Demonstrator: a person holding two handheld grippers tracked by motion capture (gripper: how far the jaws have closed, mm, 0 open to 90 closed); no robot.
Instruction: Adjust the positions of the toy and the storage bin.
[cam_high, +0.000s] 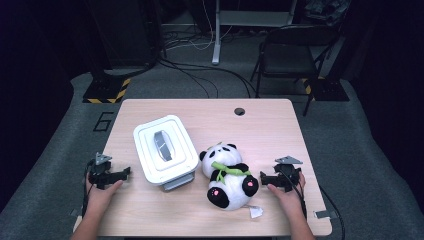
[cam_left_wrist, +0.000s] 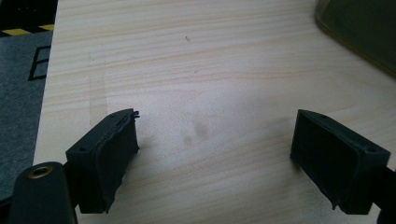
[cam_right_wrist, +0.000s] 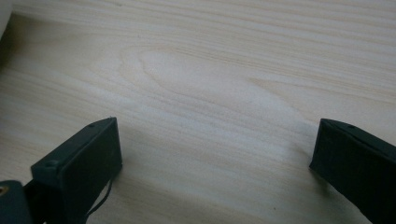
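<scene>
A white lidded box (cam_high: 164, 150) with a grey handle stands left of centre on the wooden table (cam_high: 260, 130). A plush panda (cam_high: 227, 175) lies on its back to the right of it, a white tag by its feet. My left gripper (cam_high: 126, 173) rests on the table left of the box, held by a hand. Its jaws stand wide apart over bare wood (cam_left_wrist: 215, 135). My right gripper (cam_high: 262, 178) sits just right of the panda, jaws wide apart over bare wood (cam_right_wrist: 215, 149). Neither holds anything.
A corner of the box (cam_left_wrist: 369, 28) shows at the upper right of the left gripper view. A round cable hole (cam_high: 239, 111) is near the table's far edge. A folding chair (cam_high: 292, 50) and floor cables lie beyond the table.
</scene>
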